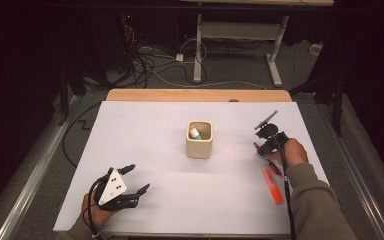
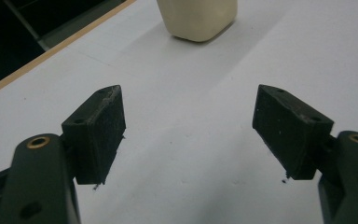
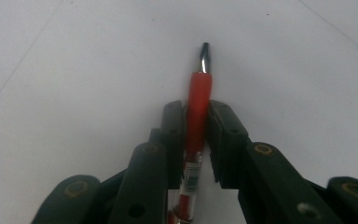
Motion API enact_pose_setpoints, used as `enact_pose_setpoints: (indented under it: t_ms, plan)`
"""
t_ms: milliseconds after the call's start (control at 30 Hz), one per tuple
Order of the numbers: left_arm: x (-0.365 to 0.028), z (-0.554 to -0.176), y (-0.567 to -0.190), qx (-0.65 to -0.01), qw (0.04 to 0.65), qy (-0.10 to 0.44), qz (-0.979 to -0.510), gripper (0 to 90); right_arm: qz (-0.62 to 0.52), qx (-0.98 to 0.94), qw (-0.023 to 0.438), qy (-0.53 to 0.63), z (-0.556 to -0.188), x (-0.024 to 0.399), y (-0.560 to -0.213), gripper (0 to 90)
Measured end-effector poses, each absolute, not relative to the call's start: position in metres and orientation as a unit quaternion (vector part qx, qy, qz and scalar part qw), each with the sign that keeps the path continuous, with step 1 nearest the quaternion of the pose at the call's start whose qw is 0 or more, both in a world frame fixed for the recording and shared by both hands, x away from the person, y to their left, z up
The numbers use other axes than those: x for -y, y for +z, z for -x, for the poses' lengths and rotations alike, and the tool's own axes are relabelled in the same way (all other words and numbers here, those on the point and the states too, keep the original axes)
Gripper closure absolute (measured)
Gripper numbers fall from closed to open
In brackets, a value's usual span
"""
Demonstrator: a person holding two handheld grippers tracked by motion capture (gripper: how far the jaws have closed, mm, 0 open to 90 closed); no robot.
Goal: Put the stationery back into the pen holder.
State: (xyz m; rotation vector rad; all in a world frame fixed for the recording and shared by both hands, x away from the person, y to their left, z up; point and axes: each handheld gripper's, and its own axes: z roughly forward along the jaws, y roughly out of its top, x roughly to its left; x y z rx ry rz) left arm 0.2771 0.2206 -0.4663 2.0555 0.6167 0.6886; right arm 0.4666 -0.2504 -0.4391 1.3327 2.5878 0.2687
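A red pen (image 3: 199, 93) with a silver tip lies low over the white table top (image 1: 190, 200), and my right gripper (image 3: 196, 112) is shut on its red grip section. In the high view that right gripper (image 1: 261, 146) sits at the table's right side, with the pen's (image 1: 275, 167) rear end trailing toward the person's hand. A cream square cup (image 1: 200, 140) stands mid-table with a green-and-white item (image 1: 195, 133) inside it. My left gripper (image 1: 137, 177) rests near the front left edge, open, with nothing between its jaws. The left gripper (image 2: 189, 126) faces the cup (image 2: 198, 18).
An orange highlighter (image 1: 272, 185) lies on the table beside the person's right forearm. A wooden edge (image 1: 195, 95) runs along the table's far side. Beyond it are cables and the legs of another desk (image 1: 197, 55) on the floor.
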Motion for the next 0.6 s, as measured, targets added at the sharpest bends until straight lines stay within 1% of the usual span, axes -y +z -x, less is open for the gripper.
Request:
enact_pose_setpoints:
  t_ms: [233, 367, 600]
  plan:
    - [-0.218, -0.278, -0.468, -0.247, 0.427, 0.270, -0.827, 24.5, -0.447, -0.883, 0.106, 0.102, -0.465, 0.253, -0.439, 80.2]
    - [-0.218, -0.279, -0.469, -0.247, 0.425, 0.268, -0.828, 24.5, -0.448, -0.878, 0.117, 0.118, -0.462, 0.257, -0.439, 80.3]
    - [-0.218, -0.278, -0.469, -0.249, 0.429, 0.269, -0.826, 24.5, -0.446, -0.863, 0.161, 0.175, -0.450, 0.273, -0.423, 80.3]
